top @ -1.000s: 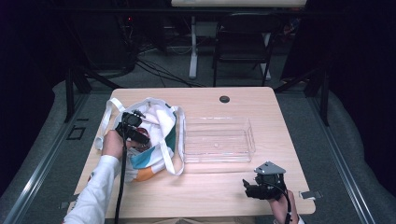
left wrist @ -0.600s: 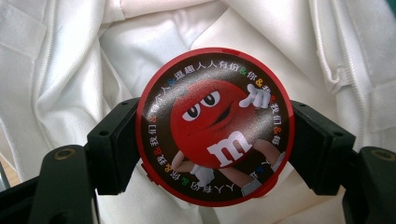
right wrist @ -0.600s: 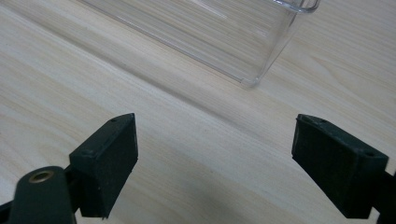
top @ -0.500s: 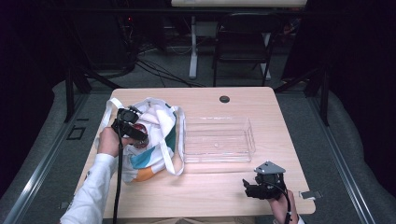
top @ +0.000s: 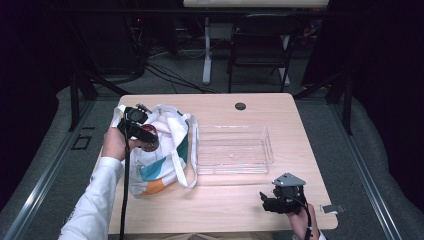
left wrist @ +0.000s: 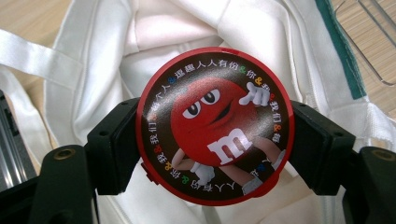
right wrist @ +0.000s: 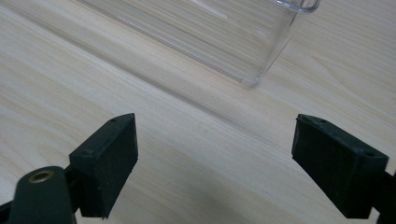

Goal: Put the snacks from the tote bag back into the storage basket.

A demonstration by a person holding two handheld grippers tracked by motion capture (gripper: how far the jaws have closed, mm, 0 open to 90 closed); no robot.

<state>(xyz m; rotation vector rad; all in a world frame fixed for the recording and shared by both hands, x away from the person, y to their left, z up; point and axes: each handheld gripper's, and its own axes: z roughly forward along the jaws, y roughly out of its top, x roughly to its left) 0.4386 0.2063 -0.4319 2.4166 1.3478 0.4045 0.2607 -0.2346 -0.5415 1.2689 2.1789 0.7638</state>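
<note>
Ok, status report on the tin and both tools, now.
Left tool shut on red round tin, over the open white tote bag. Right tool open, idle above the table near the clear tray. Nothing blocking the tray.

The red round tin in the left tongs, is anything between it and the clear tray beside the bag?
Only the bag's own side. The red tin sits clamped over the white tote bag; its rim and strap lie toward the clear tray, which looks empty.
</note>
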